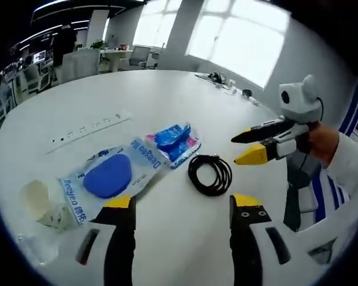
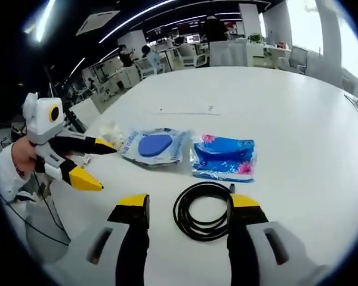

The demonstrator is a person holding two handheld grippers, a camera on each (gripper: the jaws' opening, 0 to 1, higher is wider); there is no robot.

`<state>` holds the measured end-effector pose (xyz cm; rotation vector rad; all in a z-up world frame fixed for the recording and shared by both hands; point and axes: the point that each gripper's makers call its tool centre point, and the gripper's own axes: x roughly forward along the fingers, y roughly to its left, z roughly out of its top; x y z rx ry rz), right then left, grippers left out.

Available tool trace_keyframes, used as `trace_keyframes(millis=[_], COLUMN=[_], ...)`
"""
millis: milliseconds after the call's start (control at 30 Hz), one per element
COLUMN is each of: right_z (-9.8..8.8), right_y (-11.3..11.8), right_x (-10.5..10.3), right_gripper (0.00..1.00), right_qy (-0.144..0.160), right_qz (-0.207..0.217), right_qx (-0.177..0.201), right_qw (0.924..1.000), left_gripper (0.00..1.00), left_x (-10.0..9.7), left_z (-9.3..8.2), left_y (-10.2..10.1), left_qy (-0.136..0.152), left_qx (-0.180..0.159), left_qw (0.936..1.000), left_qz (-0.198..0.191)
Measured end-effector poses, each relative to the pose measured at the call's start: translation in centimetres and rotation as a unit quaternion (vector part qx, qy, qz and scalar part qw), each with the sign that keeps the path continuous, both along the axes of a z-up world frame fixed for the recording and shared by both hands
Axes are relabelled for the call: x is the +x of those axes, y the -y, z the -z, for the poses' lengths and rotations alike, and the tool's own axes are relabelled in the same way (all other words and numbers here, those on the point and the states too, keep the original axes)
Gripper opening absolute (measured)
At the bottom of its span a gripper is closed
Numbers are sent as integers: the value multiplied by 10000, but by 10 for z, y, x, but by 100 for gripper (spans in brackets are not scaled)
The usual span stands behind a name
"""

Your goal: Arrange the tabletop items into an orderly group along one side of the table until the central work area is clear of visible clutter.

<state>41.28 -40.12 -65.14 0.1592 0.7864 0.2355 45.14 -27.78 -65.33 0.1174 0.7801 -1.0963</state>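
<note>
A black coiled cable (image 1: 210,174) lies on the white table (image 1: 137,95), just ahead of my left gripper (image 1: 182,202), which is open with nothing in it. Left of the cable are a blue and pink packet (image 1: 176,142) and a clear Deeyeo bag (image 1: 113,174) holding a blue oval pad. My right gripper (image 1: 241,149) comes in from the right, open, near the cable. In the right gripper view the cable (image 2: 204,210) lies between the open jaws of my right gripper (image 2: 190,202), with the packet (image 2: 222,156) and bag (image 2: 154,145) beyond. My left gripper (image 2: 104,168) is open at the left.
A white power strip (image 1: 89,128) lies farther back on the table. Crumpled clear plastic (image 1: 45,205) sits by the bag near the table edge. Small items (image 1: 218,77) rest at the far rim. Office desks and chairs (image 2: 191,50) stand beyond the table.
</note>
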Motion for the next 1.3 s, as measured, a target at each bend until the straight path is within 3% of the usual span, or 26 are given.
trace_keyframes(millis=[167, 467, 867, 1300], right_z=[-15, -31, -44, -51], right_y=[-18, -59, -124, -172], right_x=[8, 19, 30, 34], right_gripper=[52, 55, 55, 55], right_qy=[264, 425, 530, 553], right_qz=[-233, -716, -1352, -1823], right_qx=[108, 91, 241, 326], right_qw=[9993, 9965, 9891, 9811], left_gripper=[66, 66, 68, 69], left_x=[-2, -3, -4, -7], left_z=[-8, -23, -36, -45], left_y=[-23, -70, -140, -206], left_qy=[11, 120, 203, 340], left_qx=[-46, -135, -166, -145], left_qw=[9998, 9979, 9925, 9843], left_qz=[-198, -618, -1196, -1728])
